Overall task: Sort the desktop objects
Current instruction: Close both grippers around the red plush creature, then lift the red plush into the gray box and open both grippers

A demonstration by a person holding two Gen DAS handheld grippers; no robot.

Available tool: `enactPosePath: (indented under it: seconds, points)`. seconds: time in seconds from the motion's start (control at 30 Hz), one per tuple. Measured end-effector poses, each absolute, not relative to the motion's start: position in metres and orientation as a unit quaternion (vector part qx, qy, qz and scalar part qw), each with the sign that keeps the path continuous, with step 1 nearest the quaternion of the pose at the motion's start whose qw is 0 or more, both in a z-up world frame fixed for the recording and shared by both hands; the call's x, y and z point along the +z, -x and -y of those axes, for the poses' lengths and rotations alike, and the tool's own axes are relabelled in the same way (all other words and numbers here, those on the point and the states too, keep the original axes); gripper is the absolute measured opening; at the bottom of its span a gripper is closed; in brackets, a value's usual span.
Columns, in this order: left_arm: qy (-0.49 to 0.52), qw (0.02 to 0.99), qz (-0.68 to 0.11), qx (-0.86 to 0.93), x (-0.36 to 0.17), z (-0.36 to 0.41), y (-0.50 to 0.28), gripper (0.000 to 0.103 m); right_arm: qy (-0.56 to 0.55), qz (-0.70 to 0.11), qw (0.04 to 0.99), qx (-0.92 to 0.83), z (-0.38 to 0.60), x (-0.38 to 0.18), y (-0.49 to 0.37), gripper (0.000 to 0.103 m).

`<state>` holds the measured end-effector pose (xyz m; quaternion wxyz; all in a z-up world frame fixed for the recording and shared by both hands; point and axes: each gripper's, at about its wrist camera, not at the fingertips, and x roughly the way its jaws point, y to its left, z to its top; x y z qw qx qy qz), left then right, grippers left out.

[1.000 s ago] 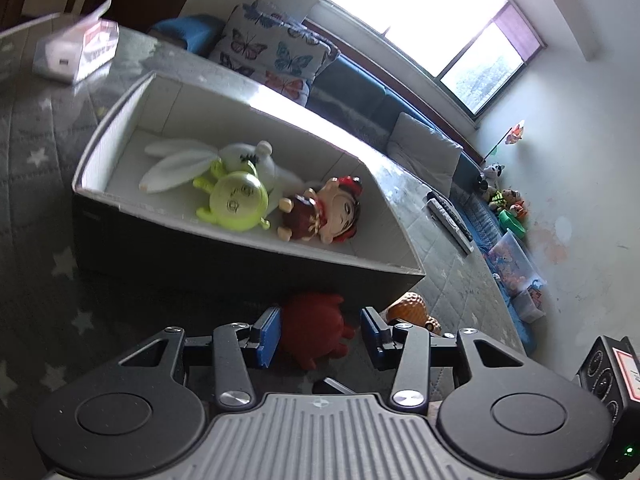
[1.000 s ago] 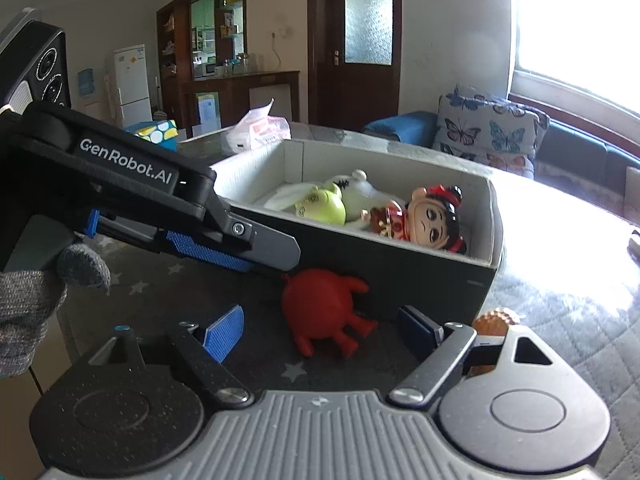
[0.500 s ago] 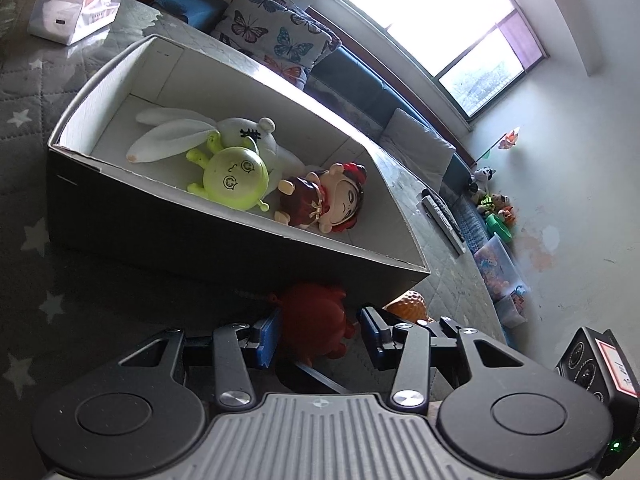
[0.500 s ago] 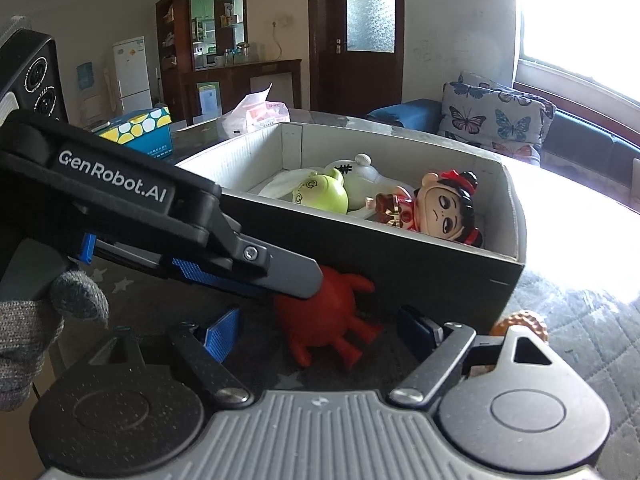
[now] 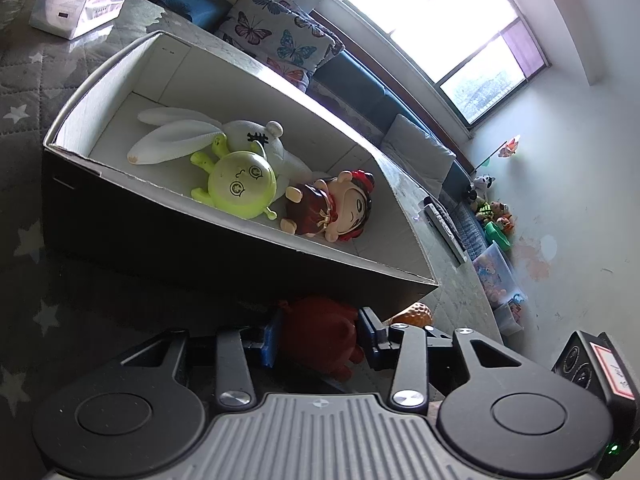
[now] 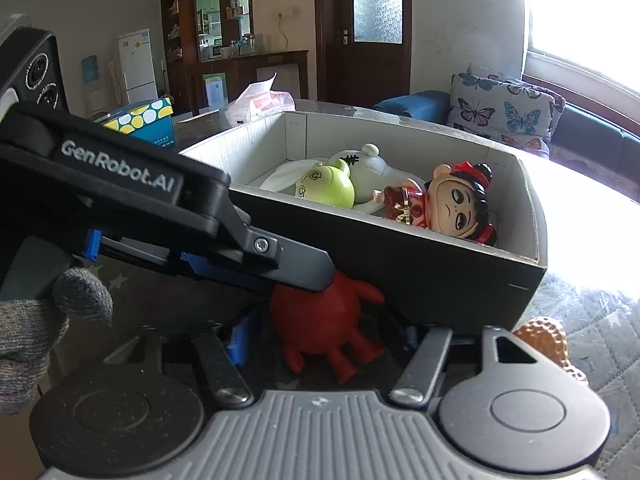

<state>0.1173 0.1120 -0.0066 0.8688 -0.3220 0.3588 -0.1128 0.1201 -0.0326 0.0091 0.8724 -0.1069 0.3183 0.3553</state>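
Note:
A red round toy with little legs (image 5: 320, 330) (image 6: 320, 320) lies on the grey cloth right against the near wall of the open box (image 5: 168, 236) (image 6: 440, 264). My left gripper (image 5: 320, 340) has its blue pads on both sides of the toy, closed onto it. My right gripper (image 6: 324, 336) is open, its fingers spread wide around the same toy. The box holds a white rabbit plush (image 5: 240, 136), a green round toy (image 5: 242, 184) (image 6: 326, 186) and a red-dressed doll (image 5: 336, 208) (image 6: 452, 204).
An orange bumpy toy (image 5: 414, 314) (image 6: 546, 338) lies by the box's near right corner. A tissue pack (image 5: 76, 8) (image 6: 260, 106) and a dotted blue box (image 6: 140, 122) sit beyond the box. A remote (image 5: 444, 226) lies on the table's far side.
Both grippers moved forward toward the box. The left pads went from either side of the red toy to closed onto it. The right fingers now flank the toy.

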Motion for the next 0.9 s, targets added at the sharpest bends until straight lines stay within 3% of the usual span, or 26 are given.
enactPosePath:
  seconds: [0.27, 0.9]
  points:
    - [0.315, 0.871, -0.358, -0.117, -0.004, -0.111, -0.113, 0.036, 0.108, -0.317, 0.874, 0.352, 0.036, 0.012, -0.116, 0.054]
    - [0.286, 0.904, -0.279, -0.152, 0.061, -0.101, -0.114, 0.036, 0.099, -0.232, 0.906, 0.34, 0.05, 0.076, -0.111, 0.053]
